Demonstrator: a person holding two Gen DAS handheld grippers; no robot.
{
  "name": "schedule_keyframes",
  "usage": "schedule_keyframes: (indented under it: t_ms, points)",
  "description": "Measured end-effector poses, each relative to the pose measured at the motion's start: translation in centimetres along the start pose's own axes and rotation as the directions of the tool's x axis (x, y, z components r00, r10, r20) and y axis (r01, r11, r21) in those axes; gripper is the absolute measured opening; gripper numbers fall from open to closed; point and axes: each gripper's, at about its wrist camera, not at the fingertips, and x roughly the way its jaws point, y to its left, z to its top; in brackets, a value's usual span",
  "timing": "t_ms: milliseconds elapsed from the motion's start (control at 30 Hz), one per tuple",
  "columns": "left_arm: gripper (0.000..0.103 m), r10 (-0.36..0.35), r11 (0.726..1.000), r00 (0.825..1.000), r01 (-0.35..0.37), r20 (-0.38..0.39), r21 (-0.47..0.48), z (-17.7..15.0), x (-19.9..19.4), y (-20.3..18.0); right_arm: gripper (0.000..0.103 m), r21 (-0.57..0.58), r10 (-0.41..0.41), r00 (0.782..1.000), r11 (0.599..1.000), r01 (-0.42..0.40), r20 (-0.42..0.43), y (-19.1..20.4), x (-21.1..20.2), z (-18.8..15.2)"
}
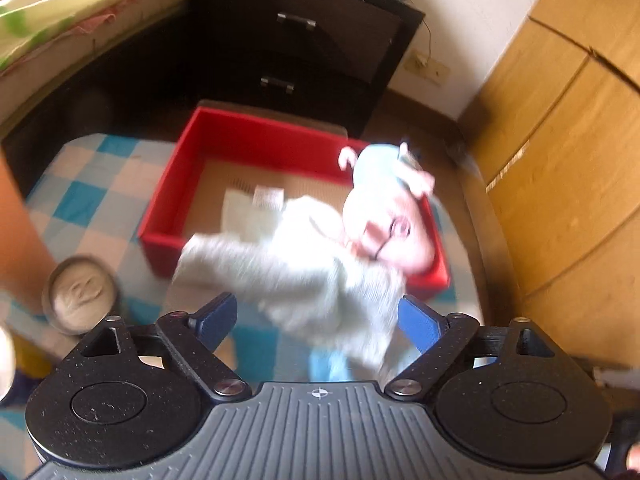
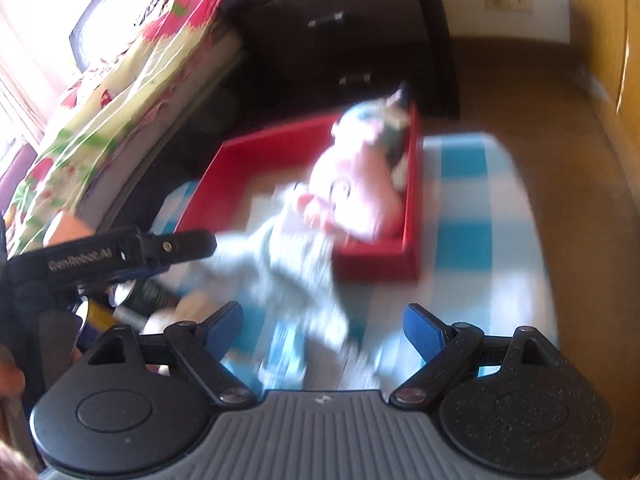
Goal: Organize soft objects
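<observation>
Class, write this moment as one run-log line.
left tool: open, empty | right tool: open, empty | pink plush doll in white garment: head in red cardboard box, body outside

Plush doll (image 1: 384, 216): soft cloth, fuzzy white coat. Red box (image 1: 256, 140): matt, possibly cardboard. Checked cloth (image 1: 80, 184): woven. Tin (image 1: 82, 294): dull metal. Dresser (image 1: 304, 40): dark wood.

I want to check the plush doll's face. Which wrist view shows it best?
The left wrist view: the plush doll shows its glasses there, head over the red box. The right wrist view shows the doll more blurred, its features smeared.
</observation>
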Motion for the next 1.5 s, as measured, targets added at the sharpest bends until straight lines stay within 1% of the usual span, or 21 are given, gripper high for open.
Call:
schedule_keyframes:
  t_ms: [67, 167, 233, 367, 500, 600, 633, 700, 767, 800, 867, 1000, 1100, 1200, 1233, 1300, 1333, 1367, 1400, 1467, 1500]
  points:
    - [0.086, 0.014, 0.999, 1.000, -0.014, 0.004, -0.031, -1.2, -1.1, 1.3, 0.067, 0.004, -0.054, 0.999, 0.999, 0.054, 0.009, 0.1, 0.2, -1.3]
    - [0.086, -0.012, 0.993, 1.000, 0.011, -0.008, -0.115, -2.2, -2.4, 3.6, 0.067, 0.022, -0.040, 0.999, 0.999, 0.041, -0.024, 0.1, 2.4, -1.9]
    - [0.086, -0.018, 0.994, 1.000, 0.017, -0.009, -0.111, -2.5, -2.9, 4.0, 0.067, 0.040, -0.027, 0.999, 0.999, 0.028, -0.034, 0.4, 4.3, -1.7]
    - [0.086, -0.035, 0.996, 0.999, 0.035, -0.002, -0.083, -2.2, -3.3, 4.0, 0.067, 0.029, 0.008, 1.000, 1.000, -0.008, -0.008, 1.6, 6.6, -0.4]
    - [0.086, -0.057, 0.995, 0.998, 0.056, -0.020, -0.077, -2.2, -2.8, 4.0, 0.067, 0.038, 0.061, 0.998, 0.997, -0.062, 0.026, 2.2, 8.8, 0.2]
    - [0.086, -0.063, 0.996, 0.997, 0.060, -0.035, -0.066, -2.5, -2.5, 3.9, 0.065, 0.081, 0.106, 0.994, 0.991, -0.107, 0.019, 2.1, 10.9, 0.8]
    - [0.086, -0.066, 0.996, 0.997, 0.064, -0.035, -0.063, -2.5, -2.6, 3.9, 0.063, 0.111, 0.136, 0.991, 0.984, -0.137, 0.021, 2.0, 11.3, 1.0]
    - [0.086, -0.067, 0.996, 0.997, 0.065, -0.029, -0.060, -2.3, -2.8, 3.9, 0.062, 0.164, 0.224, 0.974, 0.960, -0.226, 0.031, 2.2, 11.7, 1.5]
    - [0.086, -0.064, 0.996, 0.998, 0.063, -0.020, -0.067, -2.2, -3.0, 4.2, 0.061, 0.166, 0.275, 0.959, 0.945, -0.283, 0.071, 3.0, 11.6, 2.1]
    - [0.086, -0.063, 0.996, 0.998, 0.062, -0.019, -0.072, -2.2, -3.1, 4.3, 0.061, 0.158, 0.287, 0.954, 0.941, -0.298, 0.090, 3.5, 11.5, 2.4]
    - [0.086, -0.062, 0.995, 0.998, 0.061, -0.015, -0.081, -2.2, -3.3, 4.6, 0.061, 0.171, 0.301, 0.950, 0.935, -0.311, 0.083, 4.2, 12.0, 3.1]
    - [0.086, -0.060, 0.994, 0.998, 0.059, -0.013, -0.096, -2.5, -3.7, 5.6, 0.062, 0.281, 0.370, 0.926, 0.884, -0.374, 0.069, 4.3, 14.2, 3.3]
    - [0.086, -0.070, 0.991, 0.997, 0.068, -0.015, -0.114, -2.5, -3.7, 6.2, 0.062, 0.322, 0.458, 0.882, 0.824, -0.467, 0.107, 4.3, 15.1, 4.0]
    - [0.086, -0.077, 0.990, 0.997, 0.075, -0.017, -0.116, -2.3, -3.6, 6.3, 0.062, 0.384, 0.544, 0.816, 0.723, -0.574, 0.196, 3.9, 15.1, 5.2]
    - [0.086, -0.078, 0.991, 0.997, 0.075, -0.021, -0.111, -2.3, -3.5, 6.3, 0.062, 0.385, 0.556, 0.796, 0.699, -0.603, 0.239, 3.9, 14.9, 5.7]
    - [0.087, -0.069, 0.993, 0.997, 0.066, -0.024, -0.103, -2.4, -3.3, 6.2, 0.062, 0.371, 0.576, 0.759, 0.662, -0.652, 0.304, 4.0, 14.4, 7.0]
    - [0.087, -0.067, 0.993, 0.997, 0.063, -0.027, -0.101, -2.5, -3.2, 6.2, 0.062, 0.353, 0.587, 0.742, 0.652, -0.671, 0.324, 4.1, 14.1, 7.7]
    - [0.087, -0.068, 0.993, 0.997, 0.064, -0.033, -0.103, -2.5, -3.1, 6.2, 0.062, 0.331, 0.579, 0.738, 0.661, -0.674, 0.348, 4.2, 13.9, 8.4]
    - [0.087, -0.070, 0.992, 0.997, 0.066, -0.037, -0.105, -2.5, -2.9, 6.3, 0.063, 0.311, 0.550, 0.750, 0.687, -0.657, 0.368, 4.4, 13.6, 9.3]
    - [0.087, -0.069, 0.992, 0.997, 0.064, -0.046, -0.105, -2.5, -2.5, 6.3, 0.064, 0.310, 0.458, 0.805, 0.757, -0.576, 0.377, 4.5, 13.8, 10.9]
    - [0.087, -0.066, 0.993, 0.997, 0.061, -0.050, -0.103, -2.5, -2.3, 6.3, 0.064, 0.327, 0.406, 0.842, 0.790, -0.519, 0.356, 4.6, 14.1, 11.6]
